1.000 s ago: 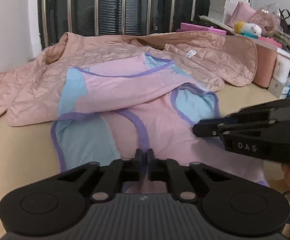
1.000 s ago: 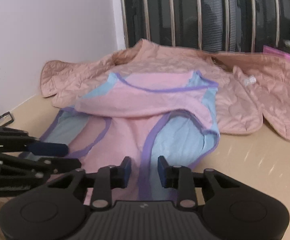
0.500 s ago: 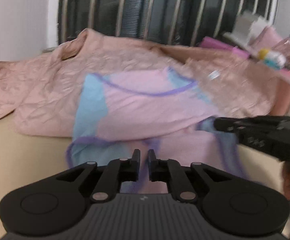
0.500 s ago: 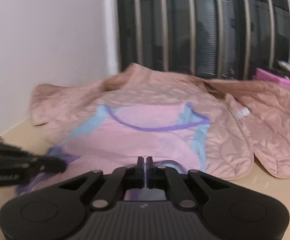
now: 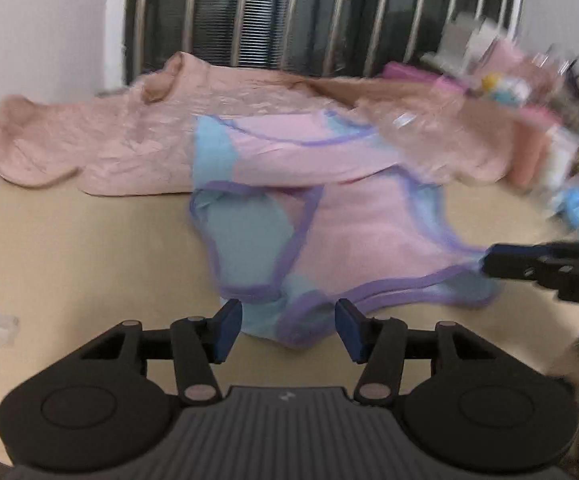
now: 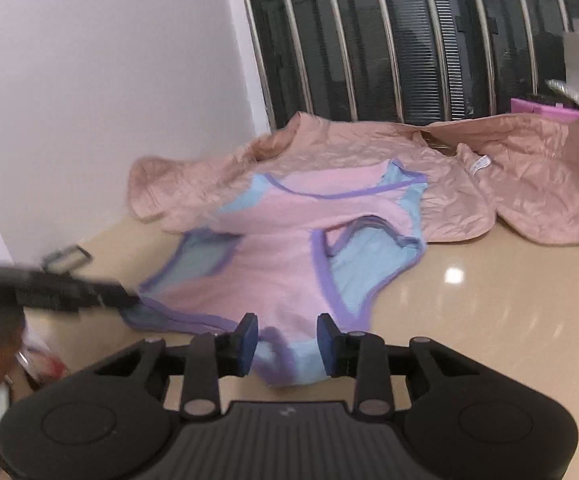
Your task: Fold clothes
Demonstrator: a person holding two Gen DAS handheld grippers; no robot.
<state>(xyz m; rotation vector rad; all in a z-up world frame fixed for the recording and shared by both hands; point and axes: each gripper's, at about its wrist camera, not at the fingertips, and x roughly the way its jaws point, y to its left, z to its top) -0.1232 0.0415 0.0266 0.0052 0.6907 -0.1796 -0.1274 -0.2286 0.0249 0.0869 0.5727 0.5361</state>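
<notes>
My left tool (image 5: 288, 326) has its jaws opening, about halfway spread, and the near hem of the pink and blue garment (image 5: 341, 216) lies on the beige surface (image 5: 81, 256) between the blue pads (image 5: 228, 322) without either pad pressing it. My right tool (image 6: 287, 342) is opening too, spread less wide, and a bunched purple-trimmed fold of the same garment sits in its gap; I cannot tell whether the pads (image 6: 247, 338) still graze the cloth. Each tool shows in the other's view, at the garment's side edge. Beyond both tools the garment runs away from me and overlaps a quilted peach jacket (image 6: 469, 184) under the barred window (image 6: 429, 40).

A second ago both tools were pressed together on the cloth; now they have let go and pulled back toward me, and the lower edge that was bunched lies drawn out flatter along the surface.
</notes>
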